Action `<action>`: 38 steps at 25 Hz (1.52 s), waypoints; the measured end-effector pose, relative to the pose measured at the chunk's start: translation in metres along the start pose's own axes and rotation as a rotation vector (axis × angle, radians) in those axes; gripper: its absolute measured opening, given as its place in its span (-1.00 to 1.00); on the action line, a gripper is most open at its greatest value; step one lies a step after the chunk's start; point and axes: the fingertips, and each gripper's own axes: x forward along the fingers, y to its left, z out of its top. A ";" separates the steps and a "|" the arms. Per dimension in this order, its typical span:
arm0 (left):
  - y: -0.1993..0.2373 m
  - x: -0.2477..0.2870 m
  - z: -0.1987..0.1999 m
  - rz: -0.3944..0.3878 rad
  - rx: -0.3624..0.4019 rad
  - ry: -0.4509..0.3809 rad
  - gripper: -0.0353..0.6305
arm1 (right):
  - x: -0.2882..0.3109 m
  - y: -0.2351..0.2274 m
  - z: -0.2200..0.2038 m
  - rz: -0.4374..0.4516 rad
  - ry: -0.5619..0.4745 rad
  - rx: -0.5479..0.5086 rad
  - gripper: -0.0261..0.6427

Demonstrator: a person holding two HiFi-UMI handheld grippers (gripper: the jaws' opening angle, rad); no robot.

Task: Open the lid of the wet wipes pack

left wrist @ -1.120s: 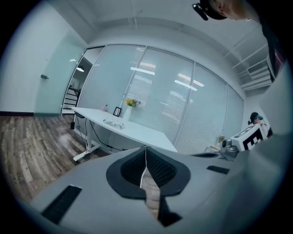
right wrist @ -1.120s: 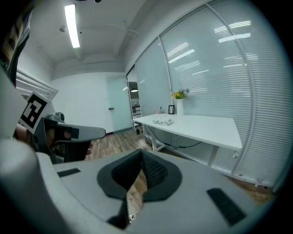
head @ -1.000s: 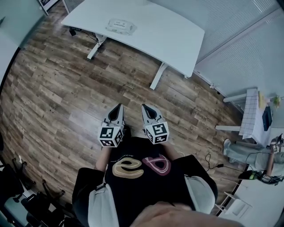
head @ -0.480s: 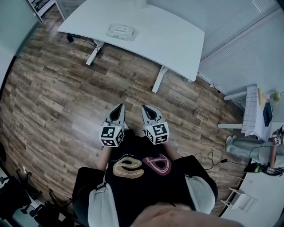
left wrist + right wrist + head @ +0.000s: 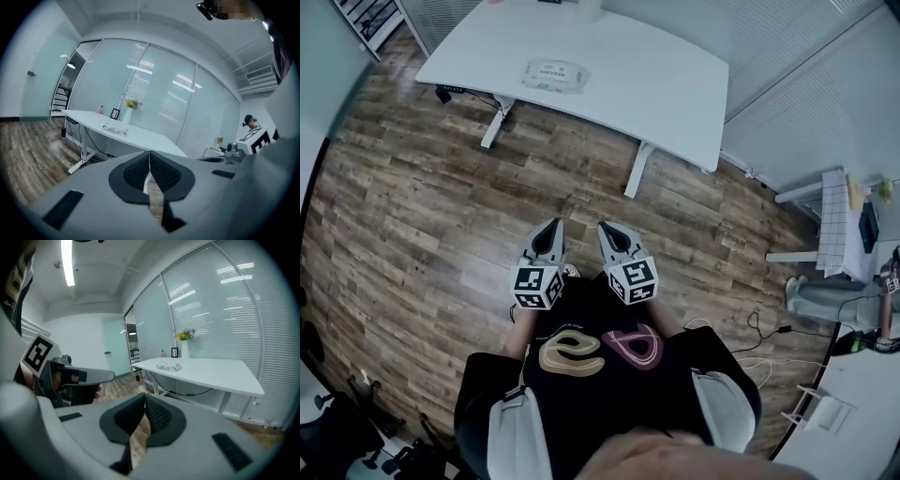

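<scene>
Plastic wet wipes pack point(image 5: 554, 73) at twelve o'clock, likely soft and light: pinch its lid edge; left gripper point(image 5: 549, 226), right gripper point(image 5: 606, 228) closed, empty.

Person wore a black top point(image 5: 600, 389); two looped emblems on the chest, one tan point(image 5: 569, 356), one dark pink point(image 5: 634, 349); pale grey sleeves point(image 5: 517, 433); left gripper point(image 5: 547, 228) and right gripper point(image 5: 606, 228) had grey tapered shells; each carried a white cube point(image 5: 535, 286) with black square markers; inner pads point(image 5: 136, 172) were black, ribbed.
</scene>
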 end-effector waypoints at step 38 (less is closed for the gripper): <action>0.085 0.120 0.050 0.171 -0.019 -0.005 -0.84 | 0.146 -0.080 0.076 0.161 -0.041 0.000 -0.89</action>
